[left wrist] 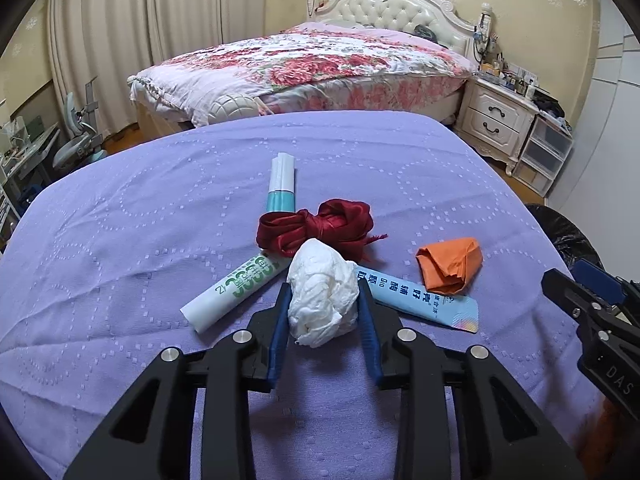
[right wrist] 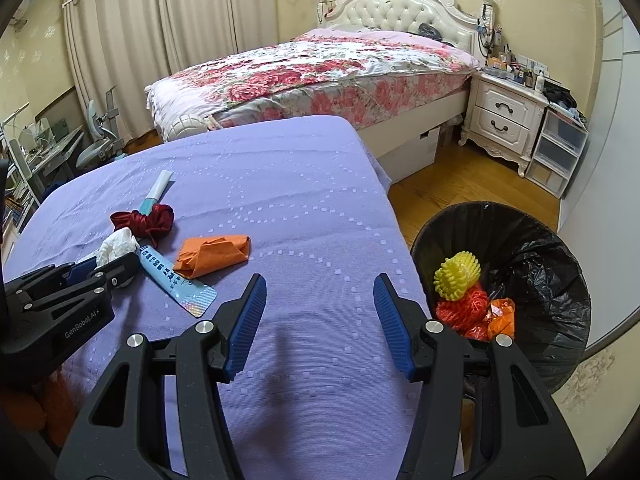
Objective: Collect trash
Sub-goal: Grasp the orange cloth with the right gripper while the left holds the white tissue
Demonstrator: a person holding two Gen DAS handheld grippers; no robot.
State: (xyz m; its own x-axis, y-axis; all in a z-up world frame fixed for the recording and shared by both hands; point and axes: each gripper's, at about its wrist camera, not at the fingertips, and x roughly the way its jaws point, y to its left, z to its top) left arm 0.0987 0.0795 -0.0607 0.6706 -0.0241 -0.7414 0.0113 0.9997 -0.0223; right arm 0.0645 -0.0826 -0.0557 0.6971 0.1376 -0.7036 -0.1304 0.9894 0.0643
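One tissue wad, one ribbon — three tubes

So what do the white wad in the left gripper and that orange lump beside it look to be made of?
White wad: probably tissue or soft paper, matte, finely creased and crumpled; the left gripper has a finger at each side of it. Orange lump: looks like thin paper or a napkin, matte, with sharp folds, though light fabric is possible.

Matt purple cloth bears crumpled white paper and glossy red ribbon.
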